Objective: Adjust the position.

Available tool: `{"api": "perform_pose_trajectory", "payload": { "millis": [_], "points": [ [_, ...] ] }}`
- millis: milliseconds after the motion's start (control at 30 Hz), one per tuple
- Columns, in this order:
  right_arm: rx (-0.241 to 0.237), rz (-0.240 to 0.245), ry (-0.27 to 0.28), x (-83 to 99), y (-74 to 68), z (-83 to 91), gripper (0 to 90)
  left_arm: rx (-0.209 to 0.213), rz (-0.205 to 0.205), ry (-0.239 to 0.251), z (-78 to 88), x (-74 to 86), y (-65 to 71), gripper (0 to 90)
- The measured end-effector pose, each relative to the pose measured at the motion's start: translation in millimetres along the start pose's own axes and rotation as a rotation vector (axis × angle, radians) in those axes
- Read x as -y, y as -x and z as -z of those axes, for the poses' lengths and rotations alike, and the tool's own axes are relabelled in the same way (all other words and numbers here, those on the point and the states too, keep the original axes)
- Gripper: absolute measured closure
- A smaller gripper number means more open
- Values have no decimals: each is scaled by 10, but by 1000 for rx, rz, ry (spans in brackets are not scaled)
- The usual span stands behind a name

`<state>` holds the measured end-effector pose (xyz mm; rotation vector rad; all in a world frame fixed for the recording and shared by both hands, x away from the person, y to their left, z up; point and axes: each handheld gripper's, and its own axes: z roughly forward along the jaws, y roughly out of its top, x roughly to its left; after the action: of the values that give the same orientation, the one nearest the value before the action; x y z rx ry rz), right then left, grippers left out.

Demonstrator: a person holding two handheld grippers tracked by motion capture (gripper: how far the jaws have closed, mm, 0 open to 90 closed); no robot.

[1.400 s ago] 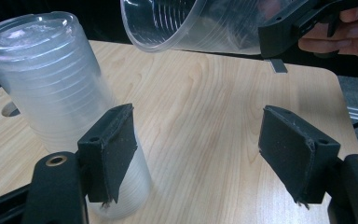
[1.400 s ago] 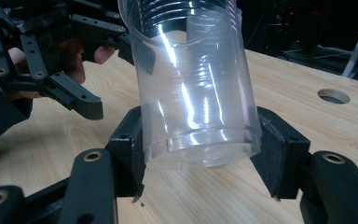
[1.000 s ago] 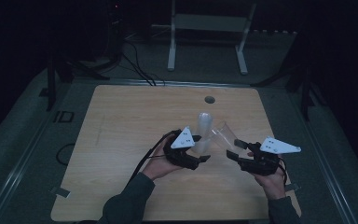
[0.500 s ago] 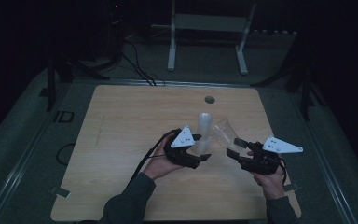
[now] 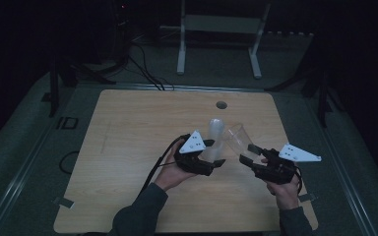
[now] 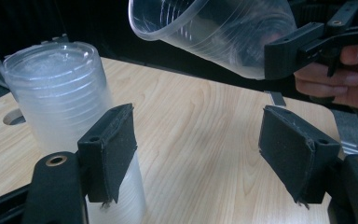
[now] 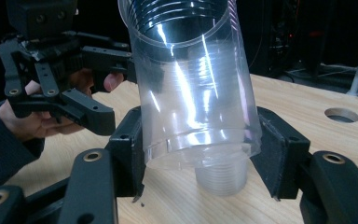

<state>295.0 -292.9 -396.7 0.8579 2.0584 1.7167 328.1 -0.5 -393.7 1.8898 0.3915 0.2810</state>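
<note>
Your right gripper is clamped on a single clear plastic cup, and its two black pads press on the lower part of the cup wall, near the base. In the right gripper view this cup is tilted, with its open mouth pointing up and away from the jaws, and it is lifted free of the table. Your left gripper has its jaws apart, and nothing is pressed between them. In the left gripper view one pad stands just in front of the stack of clear cups, and the other pad is well apart from it, over bare wood. The stack stands upside down on the table, with the closed bottoms on top, and in the high view it is between your two grippers, a little closer to the left one. The held cup hangs just beside the top of the stack, on its right side in the high view; I cannot tell if they touch. Your two hands rest low over the near half of the table, and a round hole lies beyond the stack, near the far edge.
</note>
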Motion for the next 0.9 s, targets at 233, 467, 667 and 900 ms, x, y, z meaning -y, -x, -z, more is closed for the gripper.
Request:
{"api": "perform_pose_trajectory", "payload": {
  "millis": [233, 467, 667, 900],
  "points": [
    [9, -1, 19, -7, -7, -6, 420, 2, 29, 24, -6, -24, -6, 268],
    [25, -2, 36, 10, -10, -3, 421, -4, 54, 43, -10, -51, -11, 268],
    [42, 5, 49, 20, -24, -10, 421, 1, 62, 48, -28, -76, 0, 256],
    [52, 2, 66, 31, -25, -2, 421, 12, 78, 57, -38, -100, 9, 240]
  ]
}}
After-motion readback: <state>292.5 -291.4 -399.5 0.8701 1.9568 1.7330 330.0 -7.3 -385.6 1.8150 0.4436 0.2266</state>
